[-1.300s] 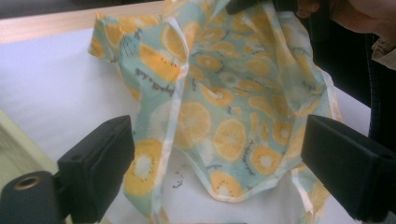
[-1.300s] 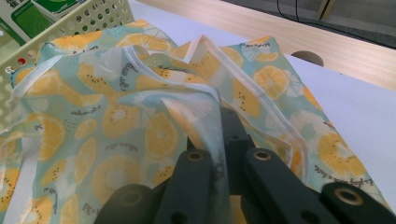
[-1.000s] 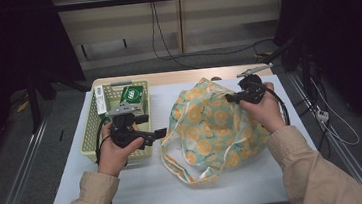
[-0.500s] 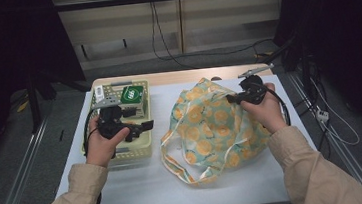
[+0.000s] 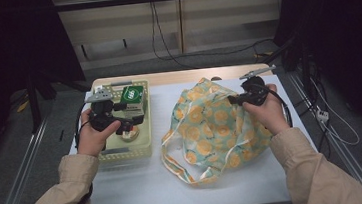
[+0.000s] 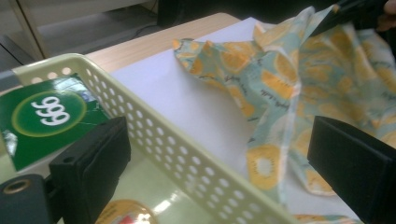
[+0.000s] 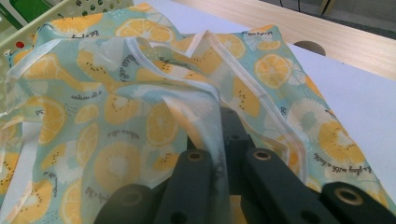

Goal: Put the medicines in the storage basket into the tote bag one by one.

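Observation:
A fabric bag (image 5: 211, 126) printed with orange and lemon slices lies crumpled on the white table cover. My right gripper (image 5: 234, 100) is shut on the bag's upper rim, and in the right gripper view the thin cloth (image 7: 212, 116) is pinched between the closed jaws (image 7: 219, 149). My left gripper (image 5: 138, 117) hovers over the pale yellow basket (image 5: 123, 150), open, pointing toward the bag. In the left gripper view its jaws (image 6: 219, 163) stand wide apart with the basket's perforated wall (image 6: 187, 154) between them and nothing held.
The basket holds a green box (image 5: 133, 94) with white lettering (image 6: 46, 114) and a small round item (image 5: 131, 133). The bag's long handle loop (image 5: 196, 173) trails toward the table's near edge. Cables run on the floor behind the table and at its right.
My left hand has moved left and a little farther away, from the basket's right edge near the bag to over the basket's middle. The right hand and the bag have stayed put.

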A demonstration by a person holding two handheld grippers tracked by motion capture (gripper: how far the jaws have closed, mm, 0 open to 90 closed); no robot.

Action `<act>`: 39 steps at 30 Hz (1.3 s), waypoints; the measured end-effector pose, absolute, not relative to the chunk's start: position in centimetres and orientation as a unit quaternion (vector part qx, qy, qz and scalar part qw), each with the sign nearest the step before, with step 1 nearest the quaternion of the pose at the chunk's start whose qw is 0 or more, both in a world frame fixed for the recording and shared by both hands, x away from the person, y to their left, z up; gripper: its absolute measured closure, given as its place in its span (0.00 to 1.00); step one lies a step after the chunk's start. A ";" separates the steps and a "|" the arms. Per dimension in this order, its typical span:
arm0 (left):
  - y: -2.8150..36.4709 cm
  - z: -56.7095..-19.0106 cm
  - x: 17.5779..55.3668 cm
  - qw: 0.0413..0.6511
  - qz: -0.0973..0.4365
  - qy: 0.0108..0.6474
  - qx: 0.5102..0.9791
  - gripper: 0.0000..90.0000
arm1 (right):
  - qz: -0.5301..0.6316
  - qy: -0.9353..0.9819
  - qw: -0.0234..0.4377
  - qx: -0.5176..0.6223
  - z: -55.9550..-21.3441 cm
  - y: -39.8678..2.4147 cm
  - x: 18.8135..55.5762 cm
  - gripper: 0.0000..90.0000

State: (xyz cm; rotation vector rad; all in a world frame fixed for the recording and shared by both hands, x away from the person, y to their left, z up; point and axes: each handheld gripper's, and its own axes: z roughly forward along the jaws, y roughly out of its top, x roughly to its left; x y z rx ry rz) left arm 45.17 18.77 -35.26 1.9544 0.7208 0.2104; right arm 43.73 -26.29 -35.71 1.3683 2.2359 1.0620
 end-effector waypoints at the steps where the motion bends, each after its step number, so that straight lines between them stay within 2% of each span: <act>1: 18.9 -35.4 45.3 0.500 0.084 0.295 0.810 0.07 | 0.371 0.781 0.155 0.479 -35.7 -26.3 43.7 1.00; 10: 19.7 -37.1 47.0 0.486 0.078 0.319 0.810 0.07 | 0.371 0.780 0.155 0.479 -36.0 -26.1 43.8 1.00; 19: 20.3 -38.2 48.6 0.469 0.077 0.315 0.822 0.08 | 0.369 0.782 0.155 0.477 -36.1 -26.0 43.8 1.00; 30: 19.8 -40.5 50.0 0.425 0.083 0.335 0.837 0.09 | 0.363 0.786 0.152 0.477 -36.7 -25.8 43.9 1.00; 32: 19.6 -41.0 50.1 0.414 0.082 0.316 0.850 0.09 | 0.364 0.785 0.151 0.478 -36.7 -25.8 43.9 1.00; 34: 19.2 -41.3 49.9 0.395 0.107 0.303 0.860 0.09 | 0.363 0.786 0.151 0.477 -36.7 -25.9 43.9 1.00; 36: 19.2 -41.4 49.9 0.389 0.102 0.287 0.870 0.09 | 0.362 0.786 0.152 0.477 -36.7 -25.9 43.9 1.00; 39: 18.9 -41.4 49.7 0.398 0.109 0.289 0.864 0.07 | 0.362 0.786 0.151 0.477 -36.7 -25.9 43.9 1.00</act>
